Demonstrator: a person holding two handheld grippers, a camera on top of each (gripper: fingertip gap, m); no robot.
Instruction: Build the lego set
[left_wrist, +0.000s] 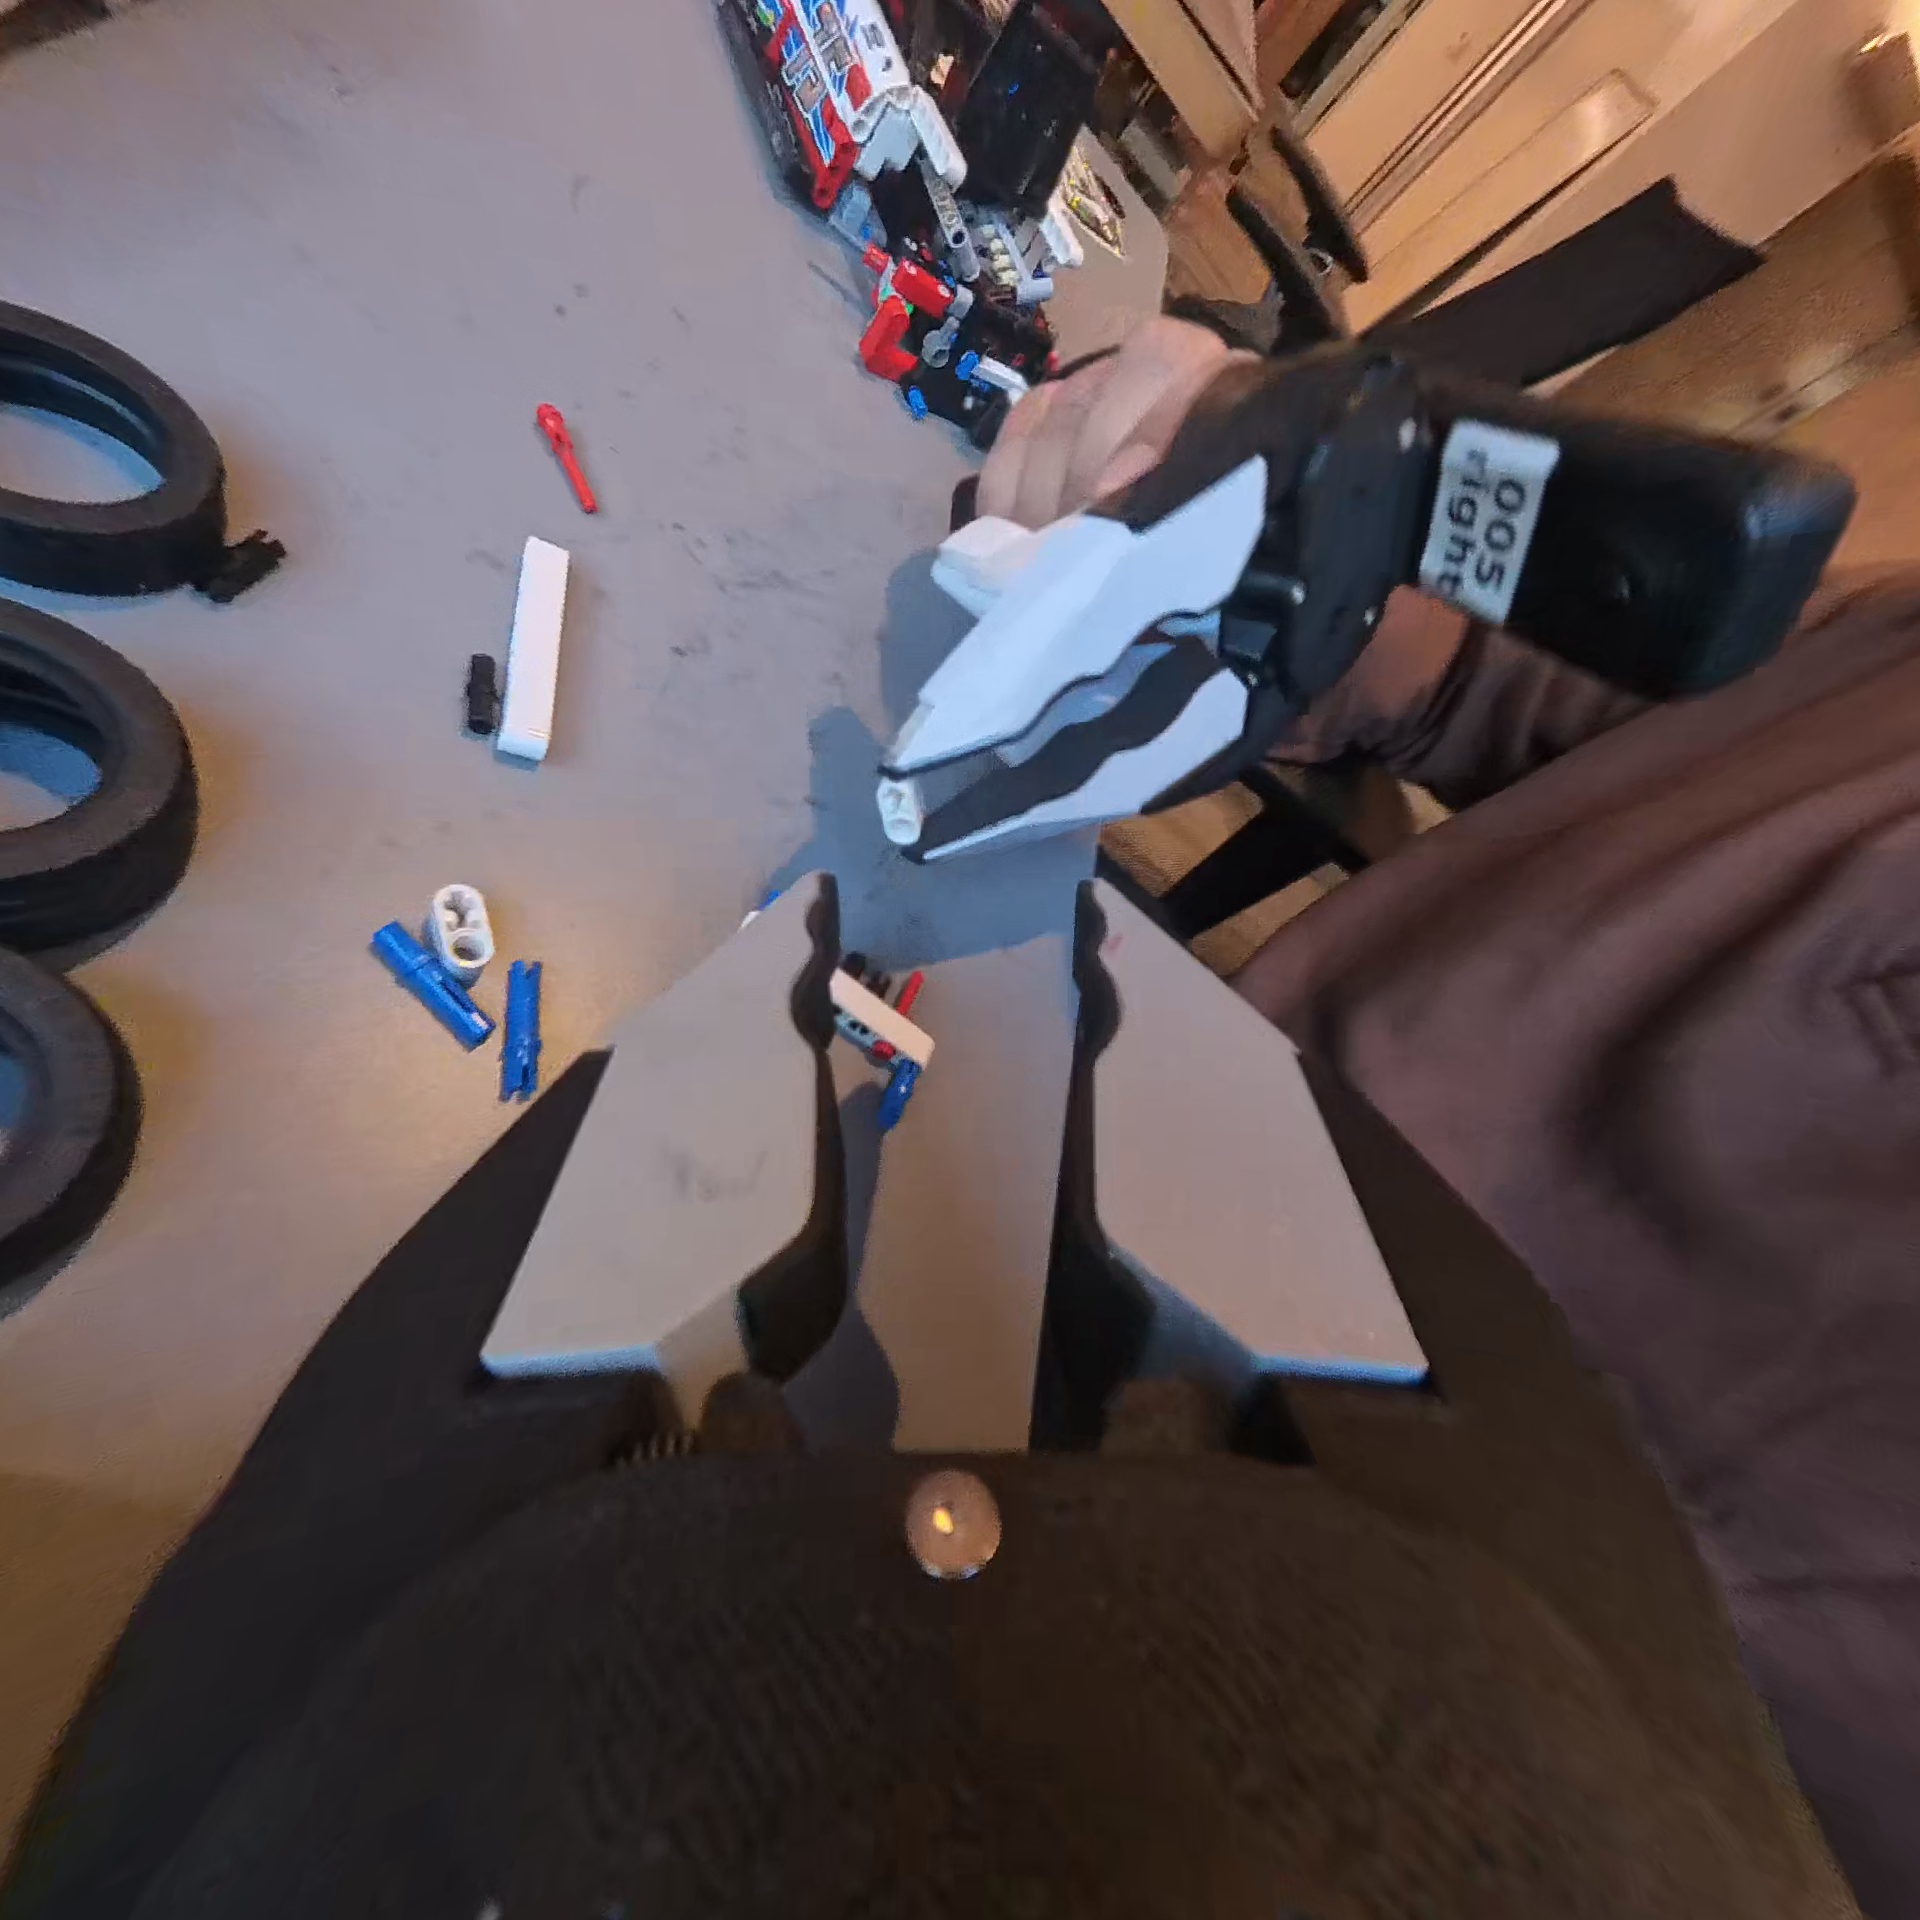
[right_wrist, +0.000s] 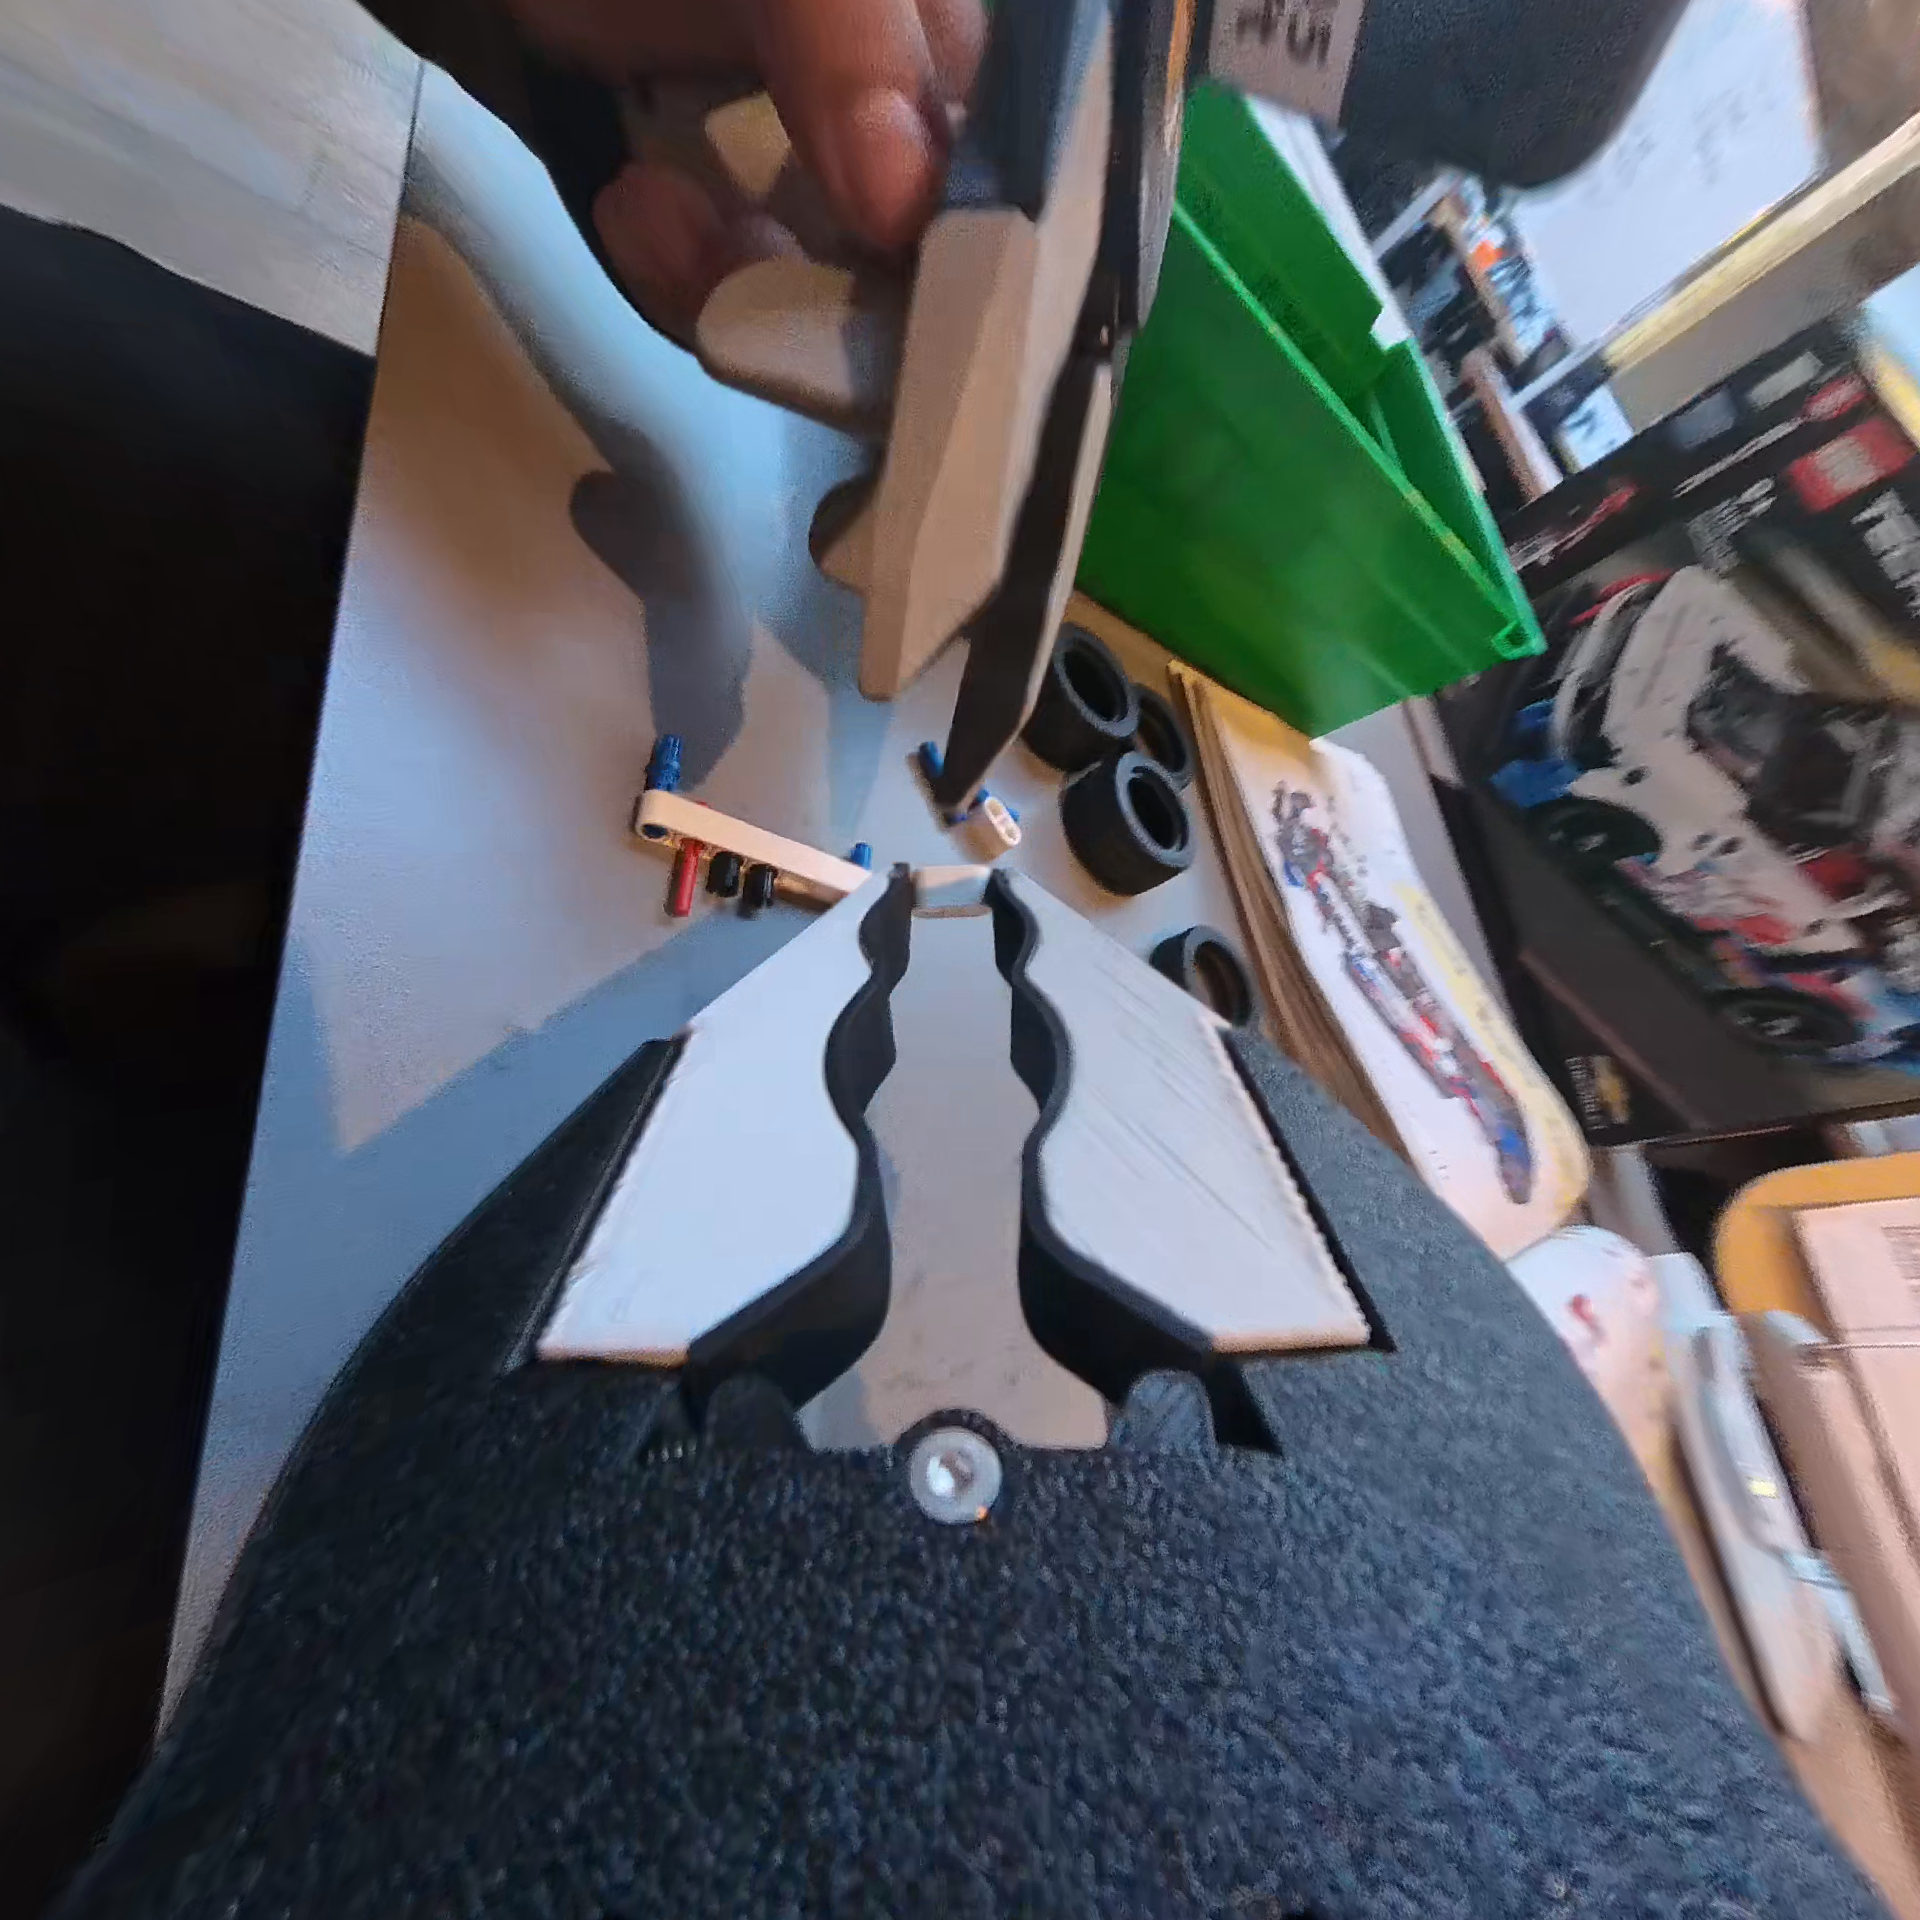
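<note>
The right gripper (right_wrist: 943, 883) is clamped on a small white connector (left_wrist: 900, 808), held above the table (left_wrist: 312, 260); the left gripper (left_wrist: 951, 904) stands with fingers apart, holding nothing, over the white beam assembly (right_wrist: 748, 836) lying near the table edge. Step in hand appears to be fitting the connector onto that assembly; the next move likely calls for the left gripper to steady the beam while holes and pins are aligned.

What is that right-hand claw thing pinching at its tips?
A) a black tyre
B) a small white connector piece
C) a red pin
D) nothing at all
B: the right gripper has its fingertips closed on a small white connector piece, which also shows at its tips in the left wrist view, held above the table.
</note>
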